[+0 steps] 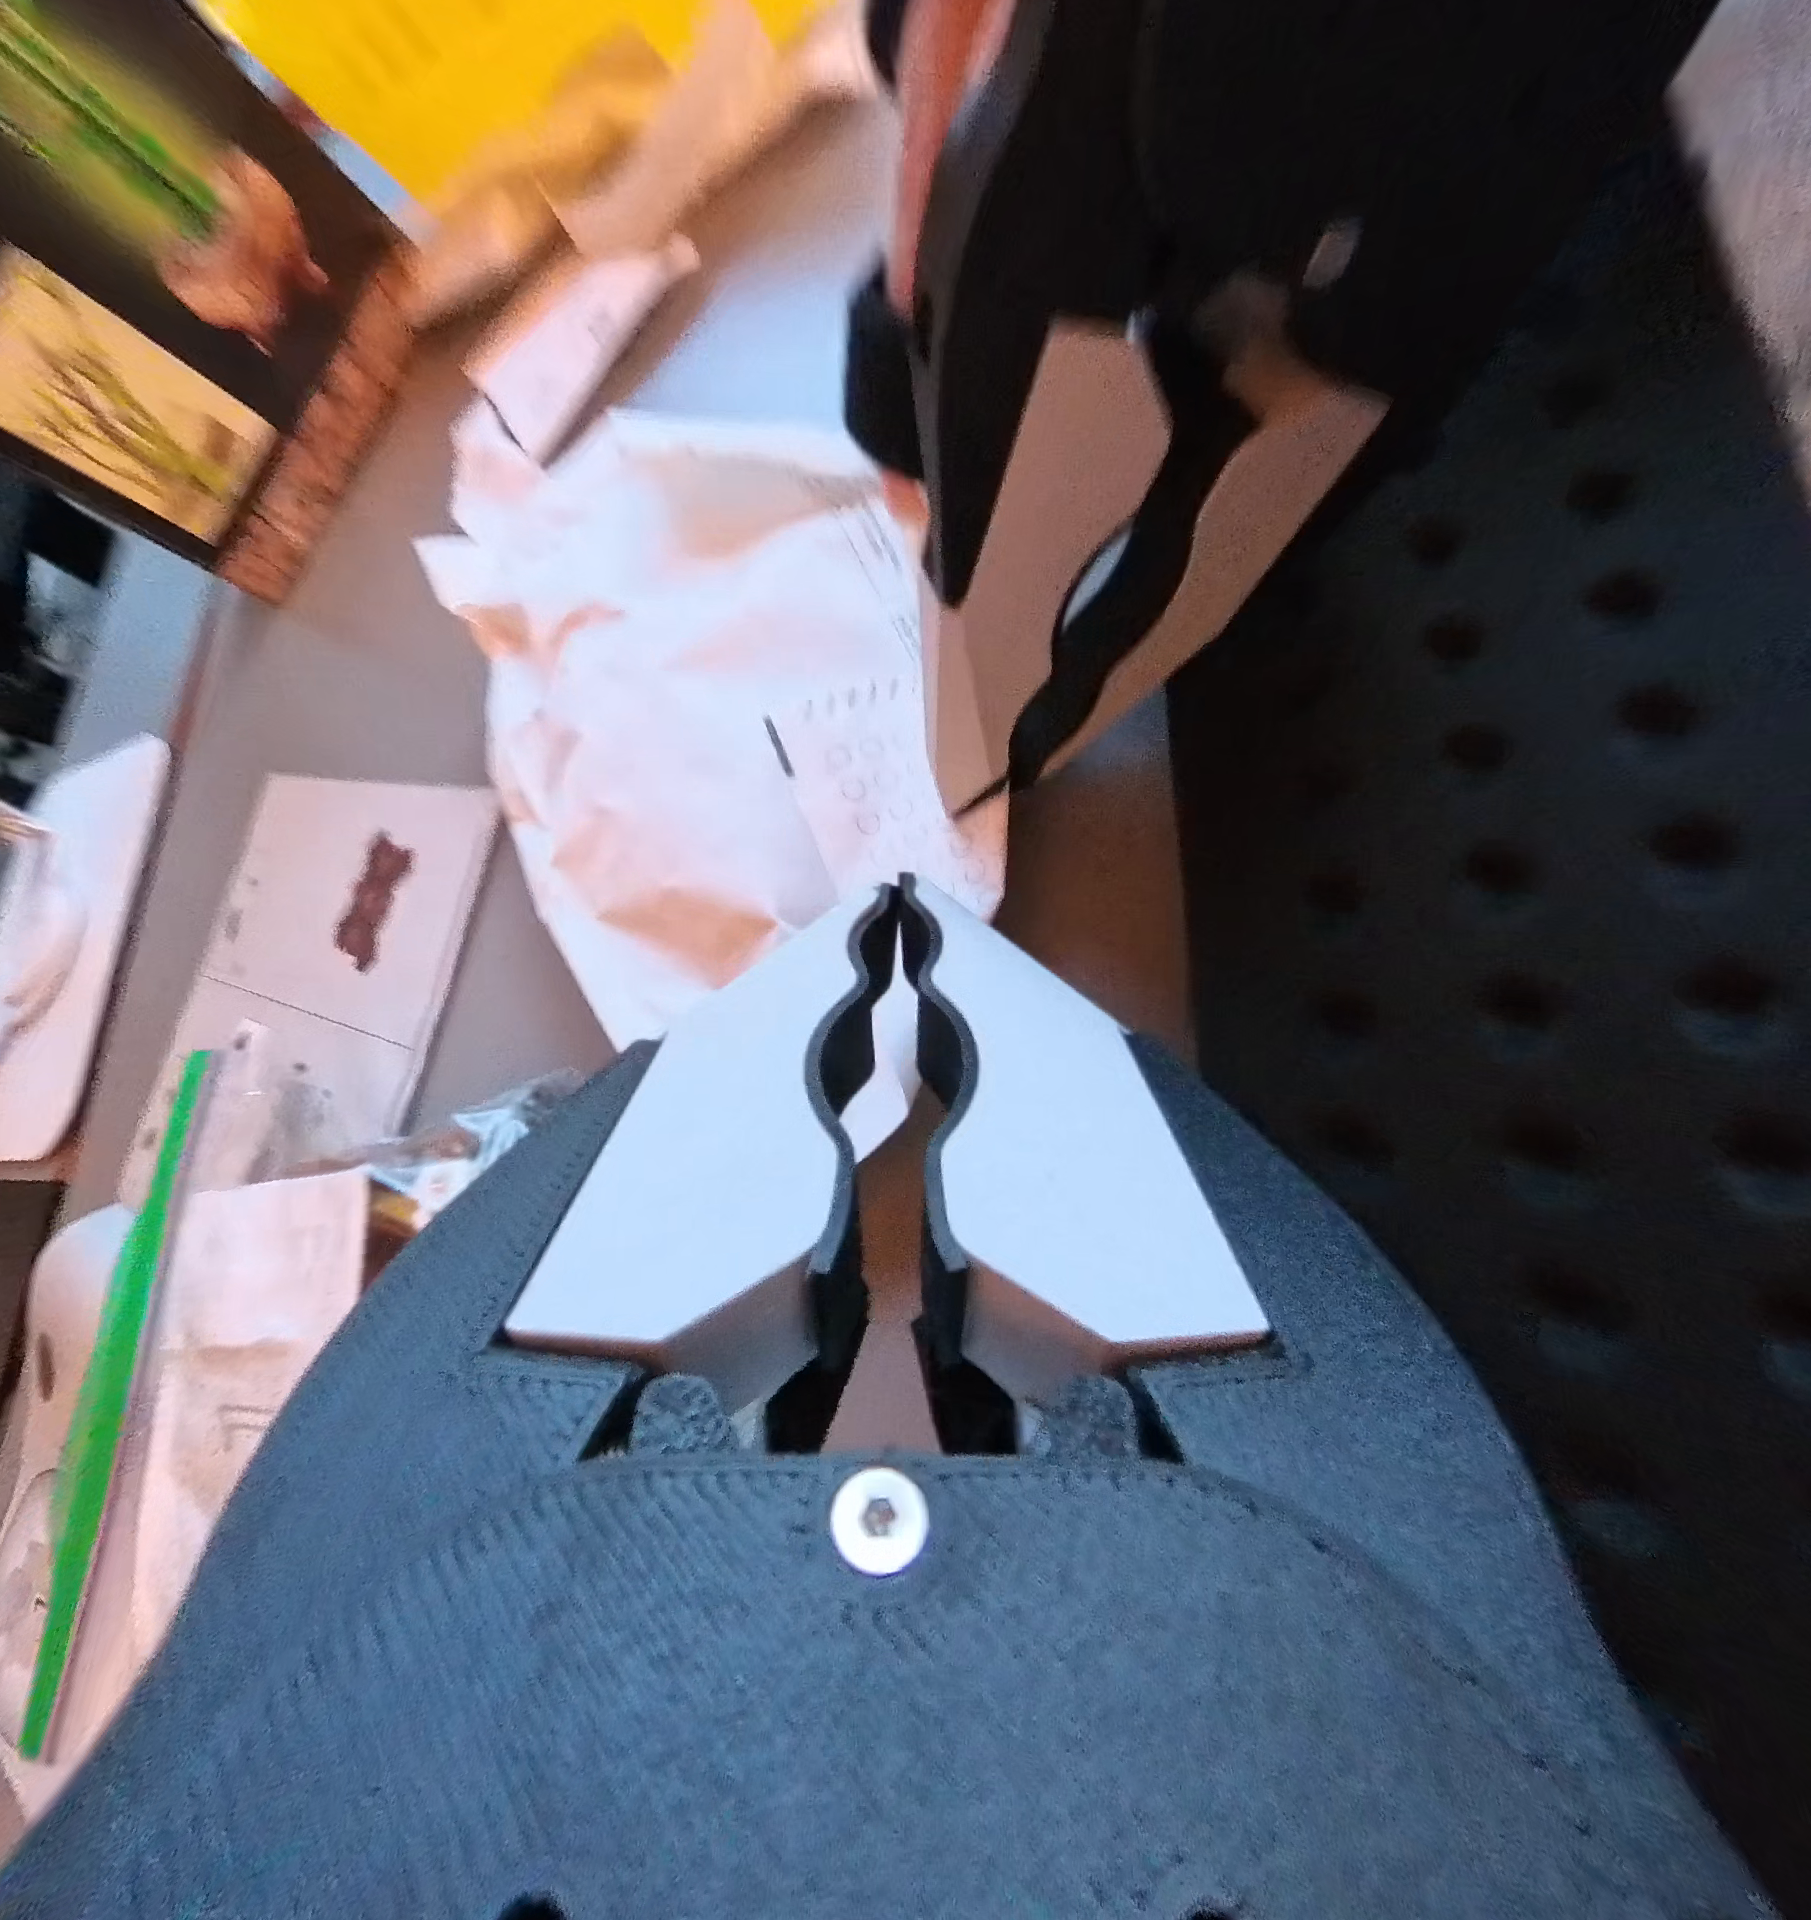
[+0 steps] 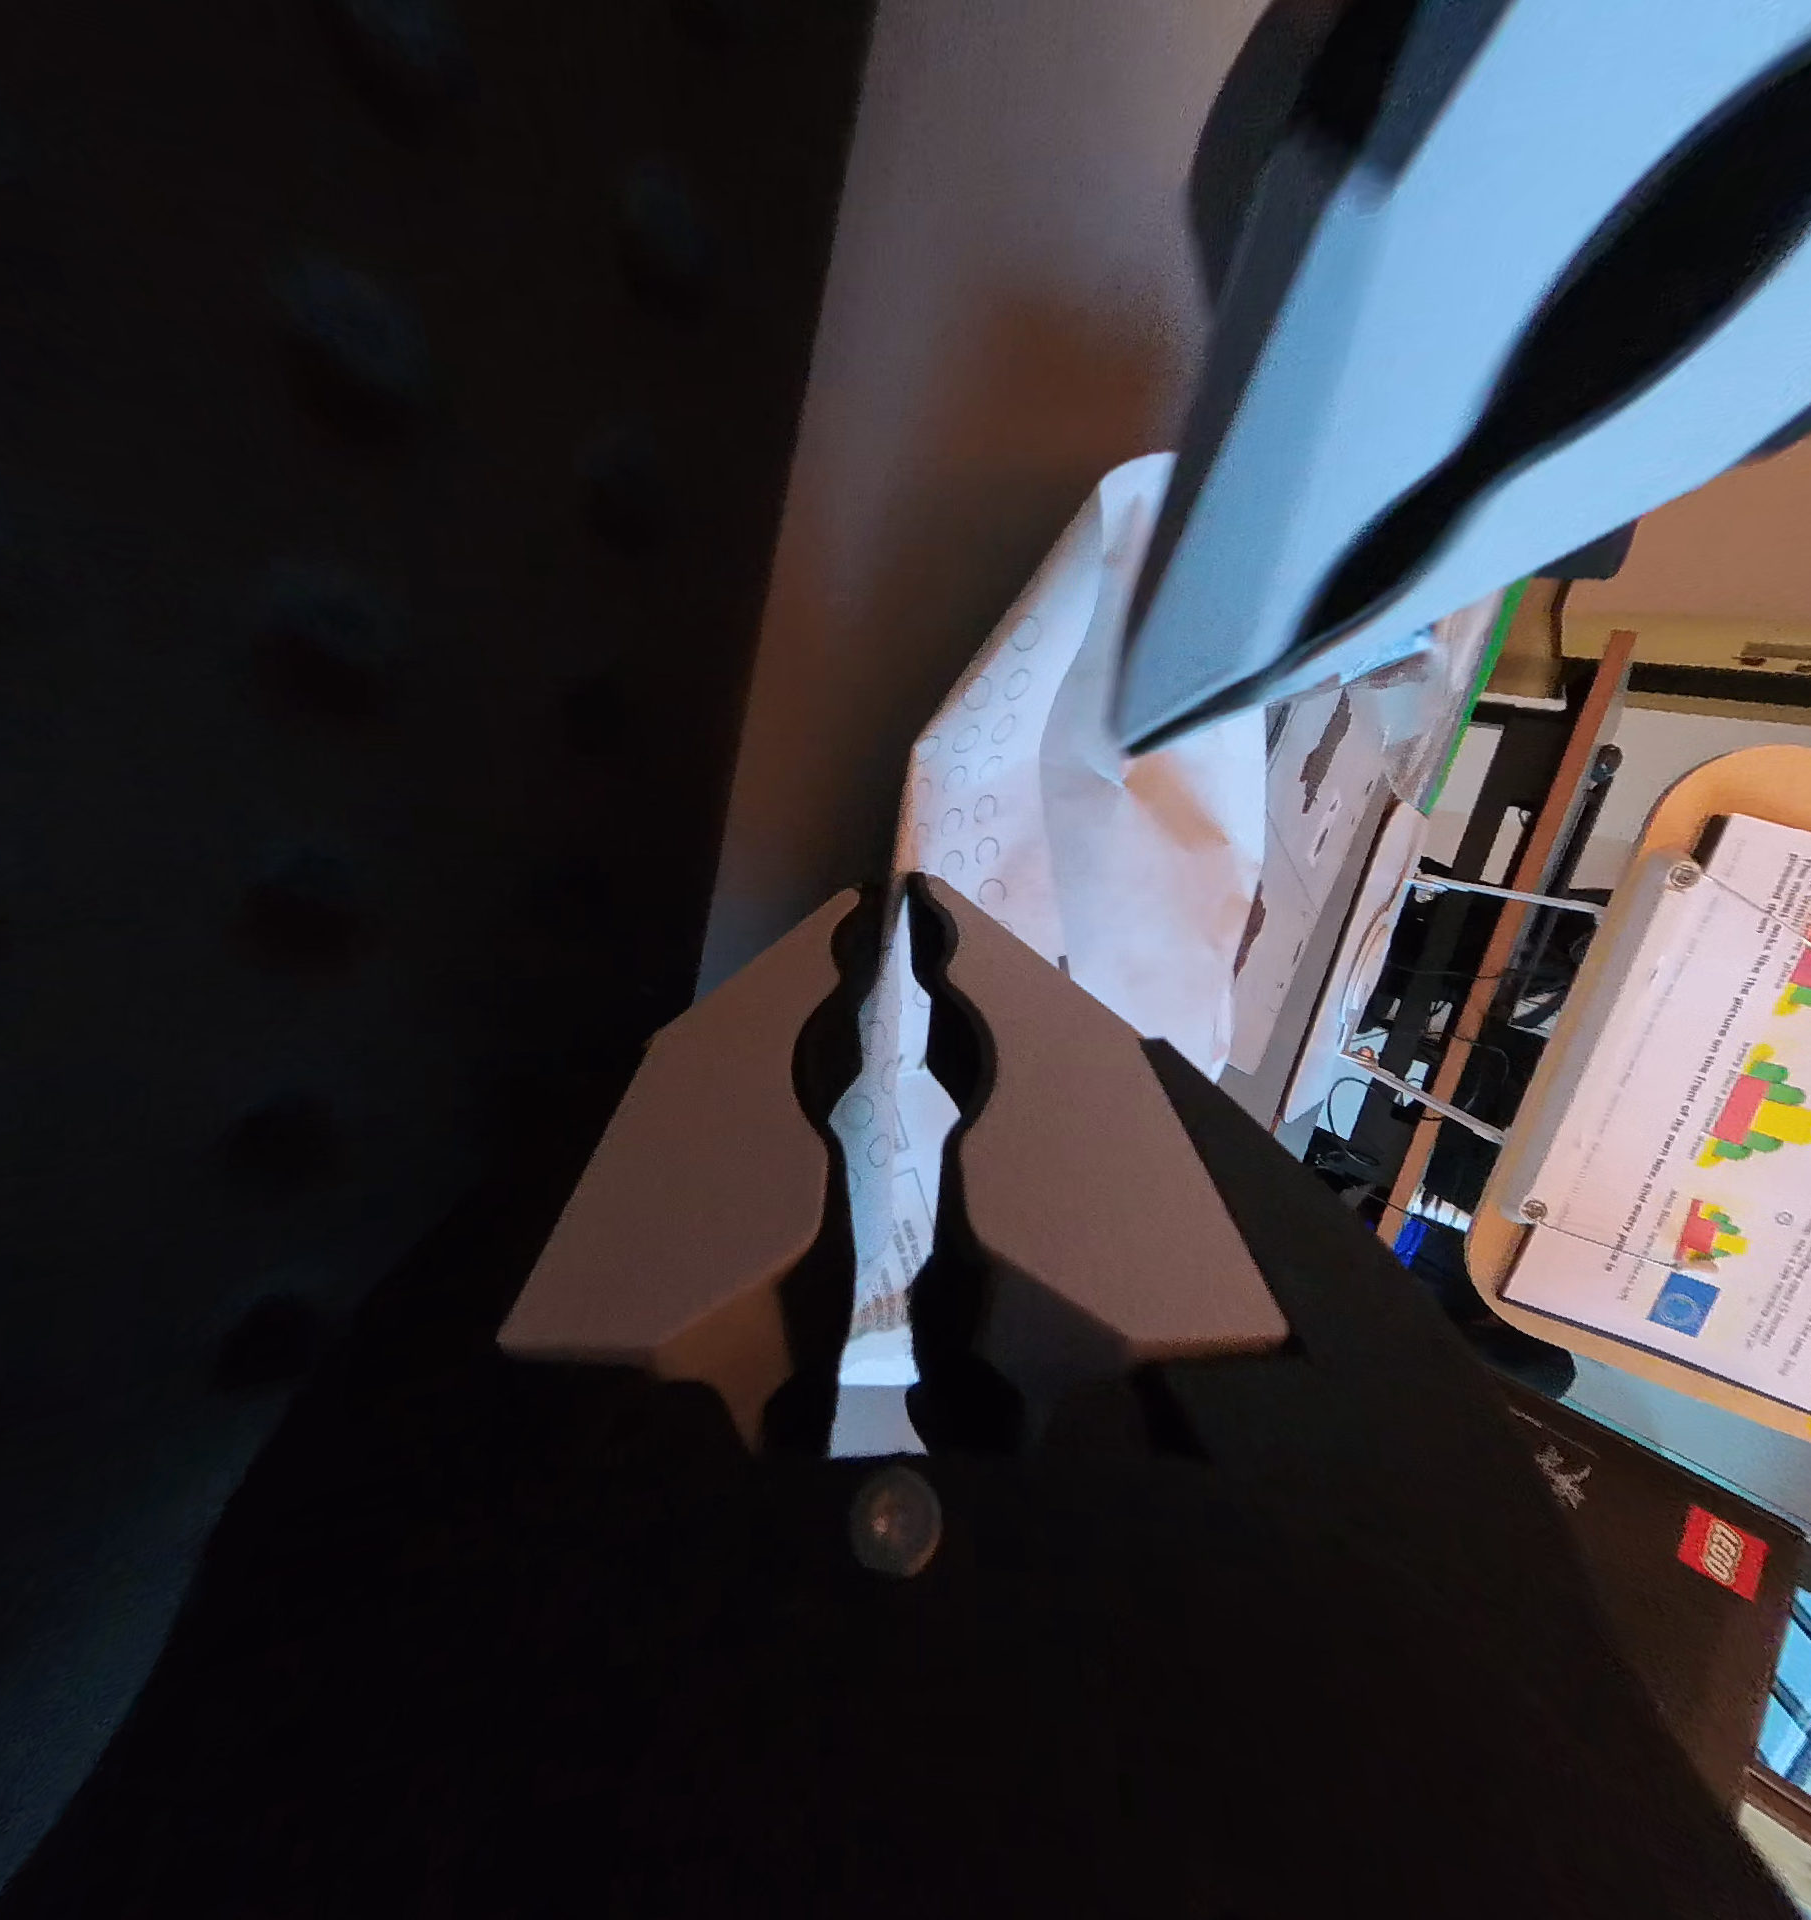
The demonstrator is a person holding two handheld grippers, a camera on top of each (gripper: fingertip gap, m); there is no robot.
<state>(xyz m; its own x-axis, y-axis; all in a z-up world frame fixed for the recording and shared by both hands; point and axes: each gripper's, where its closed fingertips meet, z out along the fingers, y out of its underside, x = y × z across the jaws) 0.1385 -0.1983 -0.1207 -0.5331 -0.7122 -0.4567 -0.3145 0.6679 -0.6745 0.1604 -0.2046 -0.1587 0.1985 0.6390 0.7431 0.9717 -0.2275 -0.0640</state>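
Left gripper (image 1: 899,891): jaws pressed together at the tips, apparently pinching an edge of the crumpled white paper bag (image 1: 672,665), which spreads ahead of the jaws and to their left.

Right gripper (image 2: 893,896): jaws nearly closed on a fold of the same bag (image 2: 1119,862); paper shows in the gap between them, printed circles on it.

Bag looks thin, light, limp and easily torn; firmest hold judged to be at a folded edge.

Black perforated panel (image 1: 1524,831) right of the left jaws. Green-edged clear packet (image 1: 101,1382) on the desk (image 1: 361,644), lower left.
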